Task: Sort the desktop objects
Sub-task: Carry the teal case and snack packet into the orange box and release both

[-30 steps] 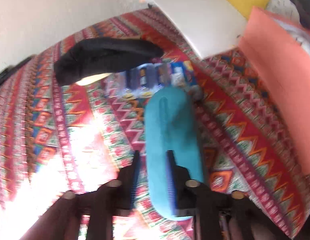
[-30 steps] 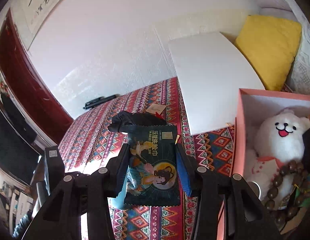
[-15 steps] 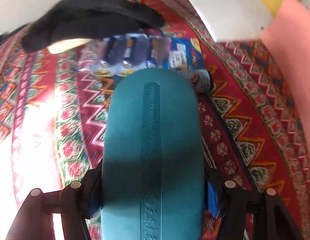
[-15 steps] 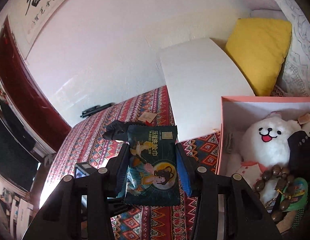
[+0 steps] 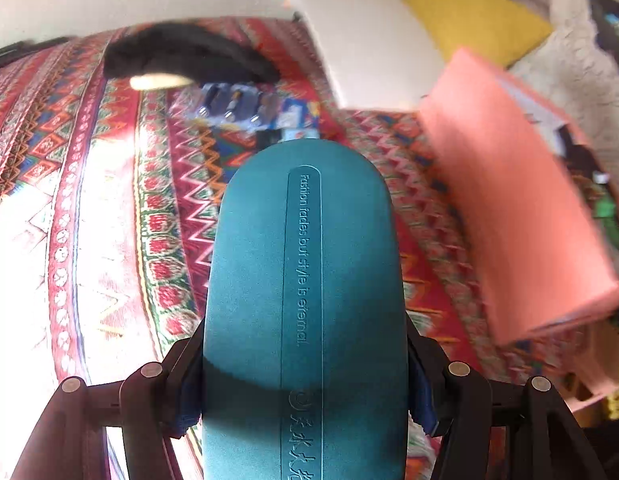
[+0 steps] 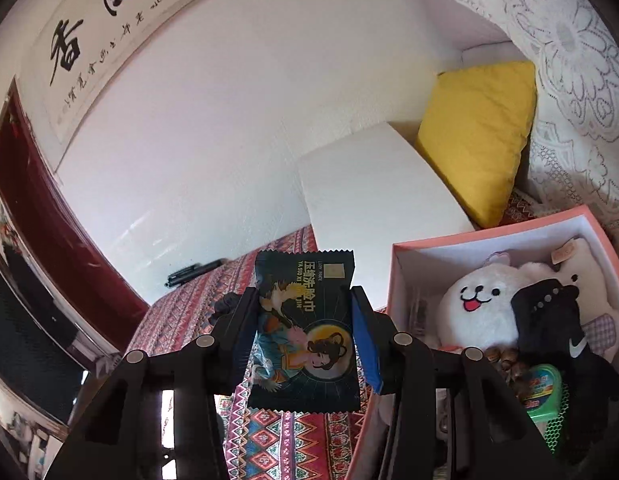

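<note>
The left gripper [image 5: 305, 376] is closed on a teal glasses case [image 5: 303, 280], its jaws pressing the two long sides near the end closest to the camera, so most of the case juts out forward, above the patterned tablecloth [image 5: 109, 208]. The case looks like a stiff, smooth shell with rounded edges: probably light, but apt to slide or swing when held so far from its middle, so a hold nearer the centre would be steadier.

The right gripper [image 6: 303, 336] is clamped on a dark foil sachet [image 6: 305, 328] printed with a drawn figure, pinched at its side edges and held upright in the air. It seems thin, soft and nearly weightless, and it would crumple sooner than slip.

To the right of each tool stands the salmon-pink box [image 6: 485, 236], open, with a white plush toy [image 6: 481, 304], a black glove [image 6: 549, 320], wooden beads [image 6: 505, 364] and a green tub [image 6: 543, 388] inside. Farther away on the cloth, left of the box, lie a battery pack [image 5: 245, 106] and a black cloth item [image 5: 181, 54].
</note>
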Demonstrator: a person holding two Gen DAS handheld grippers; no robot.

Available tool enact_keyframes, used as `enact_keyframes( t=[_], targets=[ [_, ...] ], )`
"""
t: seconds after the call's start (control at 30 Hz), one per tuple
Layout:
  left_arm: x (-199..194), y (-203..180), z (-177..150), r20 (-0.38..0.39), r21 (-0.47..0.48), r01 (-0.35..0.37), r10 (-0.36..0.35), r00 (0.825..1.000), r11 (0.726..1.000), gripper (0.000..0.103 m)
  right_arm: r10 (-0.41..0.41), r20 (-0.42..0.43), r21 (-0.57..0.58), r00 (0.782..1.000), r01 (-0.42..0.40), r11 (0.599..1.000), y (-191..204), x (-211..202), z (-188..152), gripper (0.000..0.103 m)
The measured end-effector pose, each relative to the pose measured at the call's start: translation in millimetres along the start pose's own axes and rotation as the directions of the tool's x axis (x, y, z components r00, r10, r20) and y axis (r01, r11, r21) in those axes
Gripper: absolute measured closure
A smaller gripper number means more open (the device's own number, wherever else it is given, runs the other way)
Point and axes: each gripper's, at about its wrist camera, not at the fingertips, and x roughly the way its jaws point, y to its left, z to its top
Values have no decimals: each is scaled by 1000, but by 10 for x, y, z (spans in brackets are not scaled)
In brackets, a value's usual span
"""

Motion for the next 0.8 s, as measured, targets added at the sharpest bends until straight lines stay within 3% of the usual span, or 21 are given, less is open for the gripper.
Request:
enact_keyframes(
  t=[0.13, 0.3, 0.47, 0.57, 0.6, 0.67, 0.73, 0.8],
  targets=[
    [-252, -283, 146, 55, 26, 81, -82, 995, 996, 37, -37, 67, 22, 997, 35, 999, -141, -307, 95, 55],
    [-444, -857, 540, 126, 113, 176, -190, 974, 978, 37, -106, 143, 73, 984, 97, 993, -438, -737, 188, 55],
    [-412, -1592, 994, 147, 212, 261, -295, 944, 942, 37, -170, 170, 126, 971, 150, 981, -785, -981, 247, 55],
    [-290, -2029, 1221, 144, 248, 262, -303, 942, 933, 36, -193, 157, 114, 969, 176, 978, -876, -990, 275, 51],
    [-249, -2154, 1293, 142, 253, 254, -296, 945, 933, 35, -204, 150, 101, 967, 190, 977, -883, -979, 283, 47],
    [-268, -2289, 1398, 175, 255, 221, -270, 947, 941, 19, -216, 157, 90, 964, 204, 975, -896, -983, 297, 6],
    [-394, -2272, 1434, 237, 241, 207, -264, 935, 948, 5, -223, 175, 90, 959, 210, 974, -907, -1001, 310, 0],
    [-485, -2137, 1439, 292, 224, 179, -241, 926, 958, 1, -227, 189, 88, 955, 214, 973, -904, -1004, 319, 0]
  ],
)
